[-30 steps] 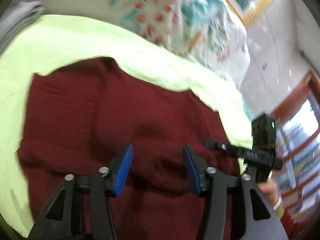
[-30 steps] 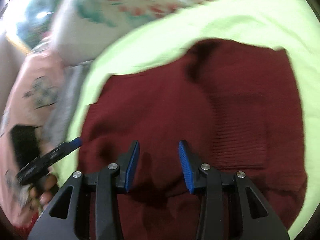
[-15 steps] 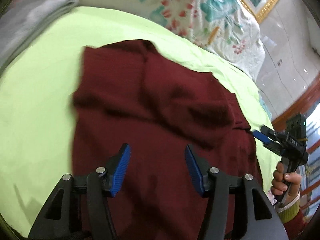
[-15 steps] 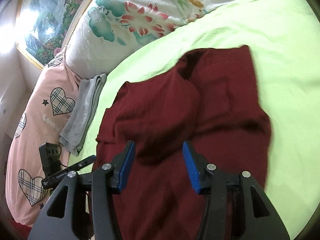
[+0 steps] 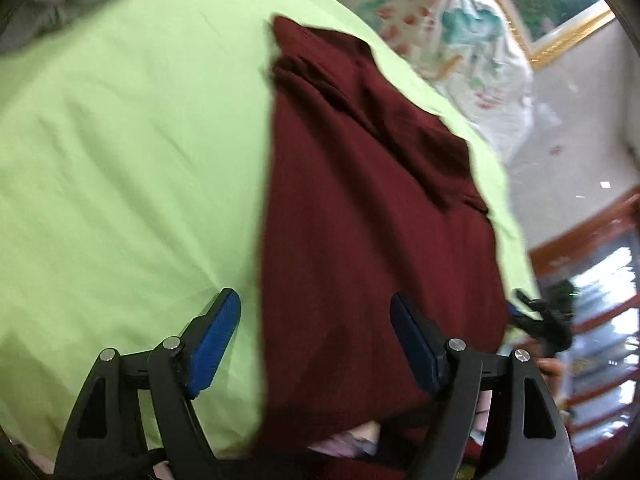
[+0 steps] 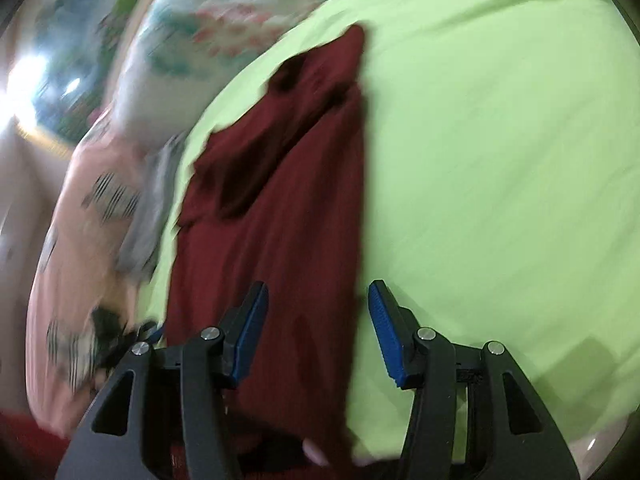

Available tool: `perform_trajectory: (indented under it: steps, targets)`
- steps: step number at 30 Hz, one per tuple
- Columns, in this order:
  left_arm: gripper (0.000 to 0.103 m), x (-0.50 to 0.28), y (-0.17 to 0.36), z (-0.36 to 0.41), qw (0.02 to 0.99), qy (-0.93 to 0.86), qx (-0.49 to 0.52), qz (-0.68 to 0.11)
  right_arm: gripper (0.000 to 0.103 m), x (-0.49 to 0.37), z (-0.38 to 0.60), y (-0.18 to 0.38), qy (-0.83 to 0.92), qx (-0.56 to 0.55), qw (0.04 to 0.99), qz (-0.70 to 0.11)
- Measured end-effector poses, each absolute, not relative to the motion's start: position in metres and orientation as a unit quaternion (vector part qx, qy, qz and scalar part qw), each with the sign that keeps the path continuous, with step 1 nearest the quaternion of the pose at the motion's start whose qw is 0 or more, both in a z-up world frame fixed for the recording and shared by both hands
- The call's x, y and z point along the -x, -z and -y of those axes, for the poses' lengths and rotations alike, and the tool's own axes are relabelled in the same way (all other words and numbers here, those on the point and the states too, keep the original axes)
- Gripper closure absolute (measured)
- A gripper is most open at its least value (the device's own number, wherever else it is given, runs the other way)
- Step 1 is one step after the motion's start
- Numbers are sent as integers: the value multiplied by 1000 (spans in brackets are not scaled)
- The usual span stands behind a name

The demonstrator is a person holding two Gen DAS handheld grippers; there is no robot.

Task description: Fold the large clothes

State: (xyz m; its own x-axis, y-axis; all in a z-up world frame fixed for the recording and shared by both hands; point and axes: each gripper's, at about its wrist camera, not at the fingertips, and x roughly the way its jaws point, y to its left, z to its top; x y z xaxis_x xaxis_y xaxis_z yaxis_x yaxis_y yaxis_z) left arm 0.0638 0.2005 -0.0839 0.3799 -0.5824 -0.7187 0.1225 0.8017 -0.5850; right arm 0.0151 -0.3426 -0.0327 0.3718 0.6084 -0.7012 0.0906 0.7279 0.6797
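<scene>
A dark red knitted garment [image 5: 360, 220] lies lengthwise on the lime-green bed sheet [image 5: 120, 160], with folded layers bunched at its far end. My left gripper [image 5: 314, 300] hangs over its near left edge. Its jaws are opening, and only the cloth far below shows between them. In the right wrist view the garment [image 6: 280, 220] runs up the middle. My right gripper [image 6: 317, 288] stands open above its near right edge, gripping nothing. Each gripper shows blurred in the other's view: the right gripper [image 5: 536, 320] and the left gripper [image 6: 132, 332].
A floral quilt [image 5: 460, 40] lies at the head of the bed under a gold-framed picture [image 5: 560, 8]. A grey folded cloth [image 6: 148, 220] and a pink blanket with plaid hearts [image 6: 80, 220] lie along one side. Red wooden furniture [image 5: 592, 248] stands past the bed's right side.
Both grippers have drawn back from close over the garment and apart, the left toward its left edge, the right toward its right edge. The left jaws have widened.
</scene>
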Motion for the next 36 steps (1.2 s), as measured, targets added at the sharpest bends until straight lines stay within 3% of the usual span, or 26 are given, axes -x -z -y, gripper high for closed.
perform_trajectory:
  steps: [5,8,11,13,16,21,36]
  targets:
    - [27,-43,87,-195,791,254,230,-507,50,11,306,43,-255,-329,725,-548]
    - [37,-32,90,-187,784,271,217,-515,50,21,295,48,-276,-334,721,-540]
    - [55,-27,92,-183,784,274,198,-520,51,25,293,49,-278,-331,728,-532]
    - [73,-26,95,-182,781,275,194,-526,56,25,294,50,-275,-332,730,-530]
    - [90,-29,98,-175,785,262,179,-532,69,27,295,51,-264,-316,735,-538]
    - [97,-23,94,-175,794,253,173,-524,97,26,301,52,-252,-298,740,-547]
    - [100,-53,-13,-175,849,269,239,-386,98,-27,324,-27,-297,-381,778,-401]
